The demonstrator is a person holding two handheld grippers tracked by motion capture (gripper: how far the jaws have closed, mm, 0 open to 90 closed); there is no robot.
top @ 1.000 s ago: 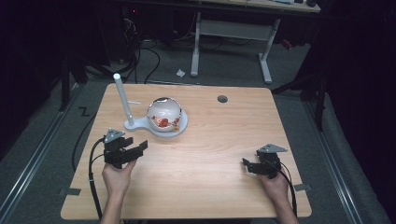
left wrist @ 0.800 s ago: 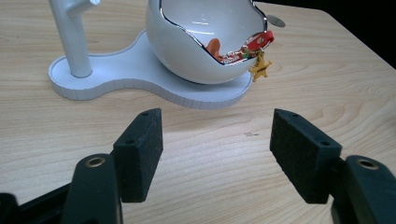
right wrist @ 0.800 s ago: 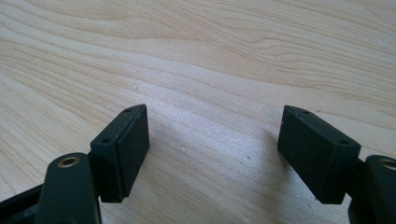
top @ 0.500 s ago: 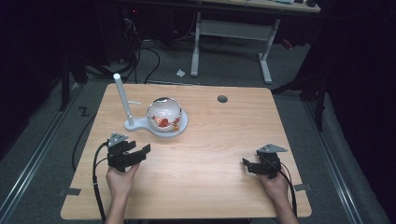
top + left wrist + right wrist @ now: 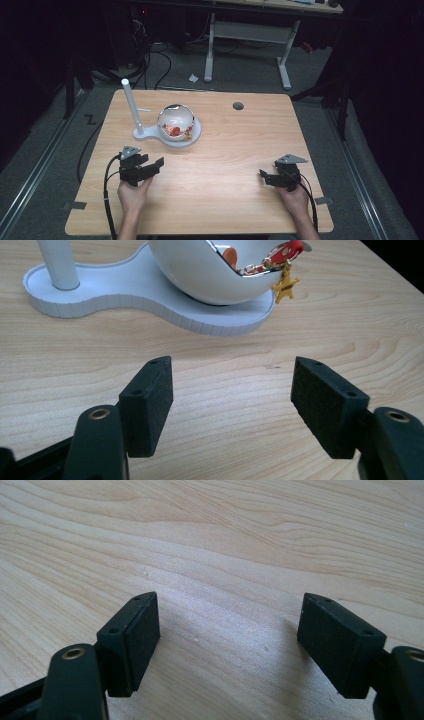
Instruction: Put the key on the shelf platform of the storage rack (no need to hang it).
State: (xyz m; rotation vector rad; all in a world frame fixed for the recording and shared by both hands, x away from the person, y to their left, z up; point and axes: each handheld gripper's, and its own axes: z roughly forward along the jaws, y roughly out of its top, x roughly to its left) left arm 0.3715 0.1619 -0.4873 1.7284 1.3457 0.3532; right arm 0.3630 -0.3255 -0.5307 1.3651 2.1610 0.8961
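A white bowl (image 5: 175, 121) sits tilted on a white stand base (image 5: 150, 135) that carries an upright white post (image 5: 130, 106). Red items and a gold star charm (image 5: 285, 282) hang over the bowl's rim (image 5: 220, 270). My left gripper (image 5: 152, 165) is open, low over the wood just in front of the base (image 5: 150, 295), nothing between its pads (image 5: 150, 400). My right gripper (image 5: 264, 176) is open near the front right of the table, held low over bare wood (image 5: 225, 580).
The wooden table (image 5: 225, 145) has a round grey cable hole (image 5: 238, 106) at the back. A desk frame (image 5: 250, 35) and cables (image 5: 155, 55) stand on the dark floor beyond. Cables trail from both grippers toward the front edge.
My left gripper has shifted slightly right and toward the front edge. The right gripper has stayed in place.
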